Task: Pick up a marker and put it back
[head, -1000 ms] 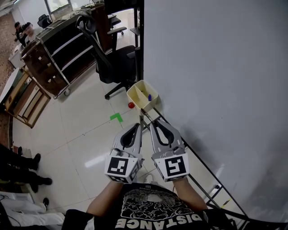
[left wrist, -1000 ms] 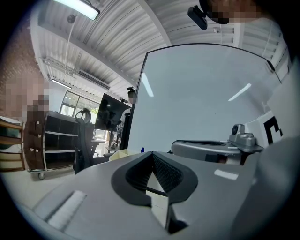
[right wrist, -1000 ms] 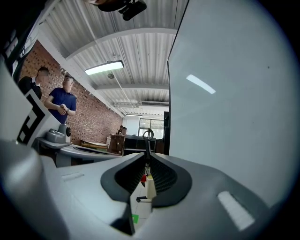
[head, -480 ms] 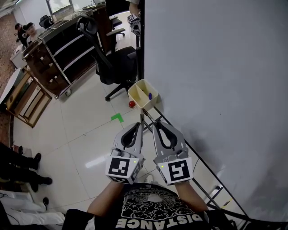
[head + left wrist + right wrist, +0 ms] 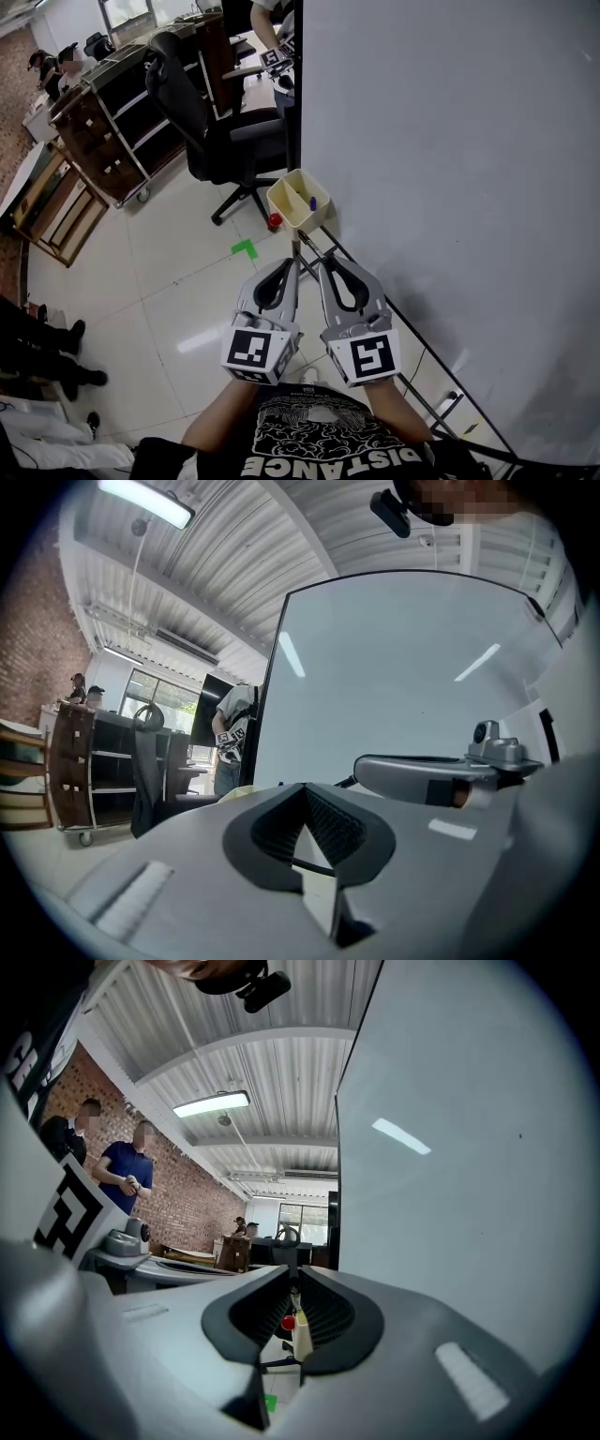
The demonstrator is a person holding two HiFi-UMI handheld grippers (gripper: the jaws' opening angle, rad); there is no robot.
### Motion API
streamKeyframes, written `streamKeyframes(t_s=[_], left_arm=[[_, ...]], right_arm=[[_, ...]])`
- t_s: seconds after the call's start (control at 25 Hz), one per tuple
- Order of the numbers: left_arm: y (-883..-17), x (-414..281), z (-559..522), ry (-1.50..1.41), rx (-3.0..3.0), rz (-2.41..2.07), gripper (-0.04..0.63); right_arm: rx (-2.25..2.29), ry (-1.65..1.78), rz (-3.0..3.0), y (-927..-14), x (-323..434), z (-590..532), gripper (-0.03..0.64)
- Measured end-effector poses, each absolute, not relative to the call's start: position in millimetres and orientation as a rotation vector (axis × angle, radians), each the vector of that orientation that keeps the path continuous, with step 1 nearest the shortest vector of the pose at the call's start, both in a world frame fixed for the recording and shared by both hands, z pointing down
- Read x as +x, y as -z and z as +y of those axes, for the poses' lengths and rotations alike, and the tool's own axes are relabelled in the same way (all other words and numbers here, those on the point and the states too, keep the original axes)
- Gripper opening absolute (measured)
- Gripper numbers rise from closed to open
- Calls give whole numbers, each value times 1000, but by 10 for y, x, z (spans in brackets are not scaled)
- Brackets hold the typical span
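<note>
Jaws, left: left gripper [image 5: 293, 265] has its tips together, with nothing between them. Its own view [image 5: 305, 787] confirms this.
Jaws, right: right gripper [image 5: 318, 262] has its tips meeting and holds nothing. Through the gap behind the tips [image 5: 292, 1275] only distant things show.
Grippers, position: they are held side by side, just apart and level. Both point along the whiteboard [image 5: 450, 169] towards the bin [image 5: 284, 210].
Holder: a person in a dark printed shirt has one hand behind each marker cube.
Rail: a thin black rail [image 5: 394, 323] runs along the foot of the whiteboard, to the right of the right gripper.
Floor mark: a green angle [image 5: 244, 247] lies on the pale tiles between the grippers and the bin.
Bin: the cream bin is open-topped and sits at the near corner of the whiteboard, ahead of both grippers and well apart from them.
Marker: the marker [image 5: 312, 202] has its blue end showing inside the bin, towards the whiteboard side. Neither gripper touches it.
Red object: a small round object [image 5: 274, 220] sits just beside the bin's left wall. It cannot be identified.
Chair: a black office chair [image 5: 234, 141] stands beyond the bin.
Cart: a dark shelved cart [image 5: 112, 122] stands further left.
</note>
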State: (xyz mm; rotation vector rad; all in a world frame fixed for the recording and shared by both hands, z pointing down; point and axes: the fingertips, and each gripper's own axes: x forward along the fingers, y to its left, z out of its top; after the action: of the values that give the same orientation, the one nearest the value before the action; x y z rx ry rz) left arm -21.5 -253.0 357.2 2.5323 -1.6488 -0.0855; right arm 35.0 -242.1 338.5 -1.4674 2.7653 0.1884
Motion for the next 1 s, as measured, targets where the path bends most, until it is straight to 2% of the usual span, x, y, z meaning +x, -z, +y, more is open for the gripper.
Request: streamKeyframes(t_s=[1.0], left_arm=[[-3775,-539,-2931,79,2533,-1617,6]], right_arm=[[-1556,-176,2807,-3739,26,-3078,32]])
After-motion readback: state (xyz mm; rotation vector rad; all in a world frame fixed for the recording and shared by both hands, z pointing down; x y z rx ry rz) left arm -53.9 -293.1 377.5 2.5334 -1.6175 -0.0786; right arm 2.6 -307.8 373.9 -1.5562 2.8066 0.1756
